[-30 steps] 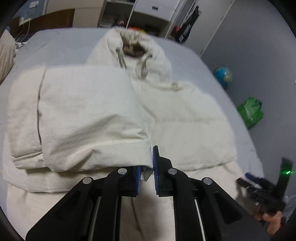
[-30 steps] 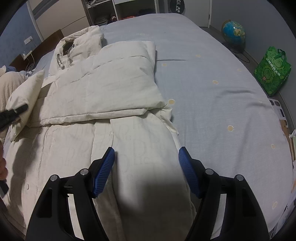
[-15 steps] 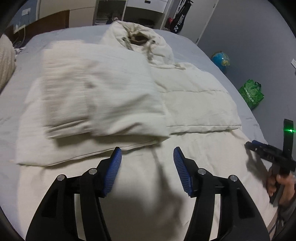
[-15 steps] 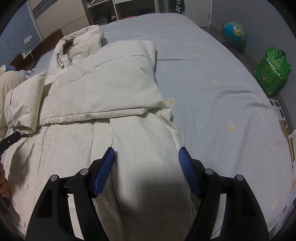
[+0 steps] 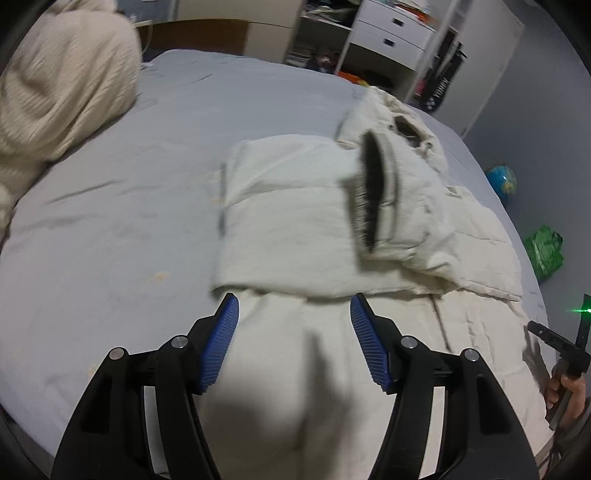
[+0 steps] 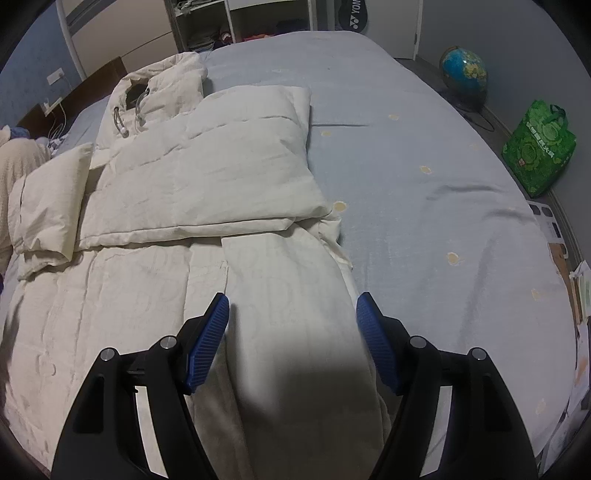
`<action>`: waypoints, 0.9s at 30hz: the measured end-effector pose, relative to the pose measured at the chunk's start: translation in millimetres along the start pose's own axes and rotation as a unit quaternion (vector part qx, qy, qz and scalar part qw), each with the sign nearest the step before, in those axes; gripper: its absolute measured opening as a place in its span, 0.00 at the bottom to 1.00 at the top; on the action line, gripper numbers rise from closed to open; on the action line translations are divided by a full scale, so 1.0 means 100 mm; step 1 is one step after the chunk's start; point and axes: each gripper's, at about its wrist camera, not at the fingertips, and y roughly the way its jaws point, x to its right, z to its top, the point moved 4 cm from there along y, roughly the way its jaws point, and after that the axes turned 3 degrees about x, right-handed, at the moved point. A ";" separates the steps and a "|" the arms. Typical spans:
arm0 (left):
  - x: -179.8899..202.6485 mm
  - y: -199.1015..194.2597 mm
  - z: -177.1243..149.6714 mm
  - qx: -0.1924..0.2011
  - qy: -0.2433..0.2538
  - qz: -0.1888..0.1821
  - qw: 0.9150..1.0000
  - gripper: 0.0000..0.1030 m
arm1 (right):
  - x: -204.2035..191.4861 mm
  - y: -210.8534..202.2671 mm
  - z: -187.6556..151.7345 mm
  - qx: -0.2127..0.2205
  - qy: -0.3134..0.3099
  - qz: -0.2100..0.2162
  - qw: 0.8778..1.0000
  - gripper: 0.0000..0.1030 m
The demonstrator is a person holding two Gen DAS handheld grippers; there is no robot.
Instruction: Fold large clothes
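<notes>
A cream hooded puffer coat (image 6: 207, 192) lay across the bed (image 6: 424, 206), both sleeves folded over its chest. The left gripper (image 5: 293, 339), its jaws just opened, and the right gripper (image 6: 291, 341) both hovered wide and empty above the hem. The springy left sleeve (image 5: 295, 206) risked unfolding once the hem was lifted.

The cream puffer coat (image 5: 295, 221) ran under the bottom edge in both wrist views, its hem unseen. In the left view its folded sleeve was motion-blurred, the cuff (image 5: 373, 195) smeared. A hand (image 5: 569, 395) at the right edge was cropped. Shelf contents (image 6: 221, 33) were too small to identify.
</notes>
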 end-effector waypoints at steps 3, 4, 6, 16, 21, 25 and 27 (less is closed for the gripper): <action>-0.08 -0.02 -0.06 0.002 -0.017 -0.001 1.000 0.59 | -0.04 -0.11 0.01 0.012 -0.003 0.004 1.000 0.66; -0.08 -0.03 -0.06 0.006 -0.019 -0.001 1.000 0.59 | -0.07 -0.14 0.01 0.016 -0.008 0.004 1.000 0.66; -0.10 -0.06 -0.07 0.013 -0.020 -0.003 1.000 0.61 | -0.17 -0.22 0.02 0.027 -0.023 0.006 0.999 0.66; -0.40 -0.08 -0.10 0.030 -0.087 -0.007 0.996 0.66 | -1.12 -0.30 0.09 0.033 -0.132 0.042 0.990 0.65; -0.50 -0.10 -0.09 0.037 -0.115 -0.017 0.993 0.67 | -1.83 -0.23 0.14 0.029 -0.188 0.073 0.979 0.65; -0.53 -0.10 -0.10 0.039 -0.124 -0.024 0.991 0.67 | -2.39 -0.19 0.16 0.028 -0.232 0.095 0.968 0.65; -0.54 -0.10 -0.10 0.040 -0.128 -0.026 0.991 0.67 | -2.67 -0.16 0.15 0.029 -0.255 0.104 0.961 0.65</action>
